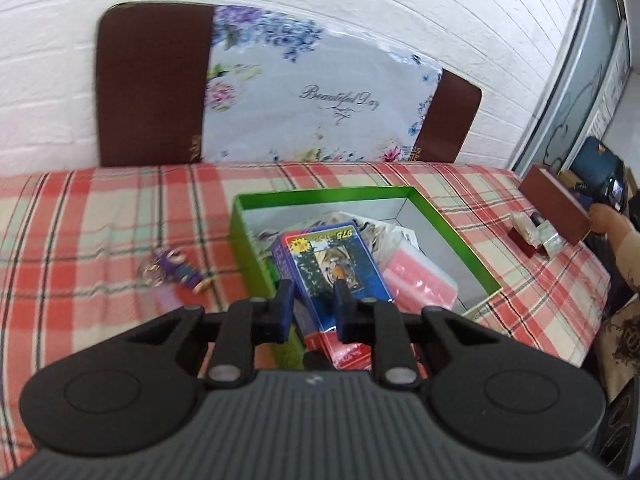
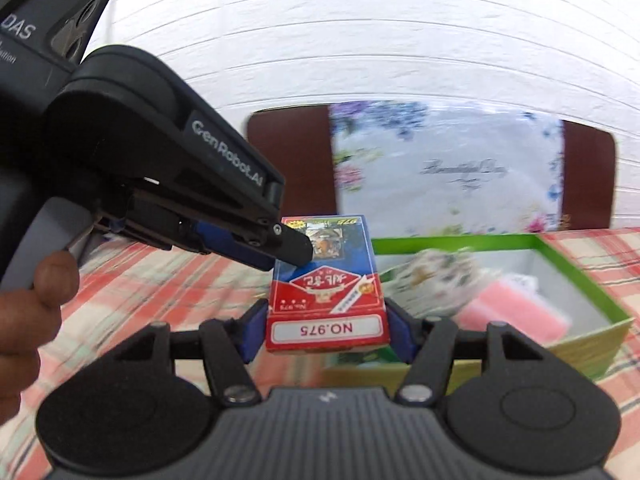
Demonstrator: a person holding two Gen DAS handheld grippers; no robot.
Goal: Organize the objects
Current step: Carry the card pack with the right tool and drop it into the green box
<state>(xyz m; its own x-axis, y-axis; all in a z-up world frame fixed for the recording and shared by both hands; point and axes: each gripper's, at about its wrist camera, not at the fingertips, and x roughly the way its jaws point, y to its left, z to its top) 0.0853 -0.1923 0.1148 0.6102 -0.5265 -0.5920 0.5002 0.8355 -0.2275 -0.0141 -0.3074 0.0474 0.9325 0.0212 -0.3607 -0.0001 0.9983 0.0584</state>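
Between my right gripper pads the card box sits clamped, long axis running away toward the green box just beyond, my left gripper pressed together at its far end.

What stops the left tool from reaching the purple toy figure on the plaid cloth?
Probably nothing, so likely yes. The purple toy figure lies uncovered on the plaid cloth, apart from the green box. The left tool is shut and must open first.
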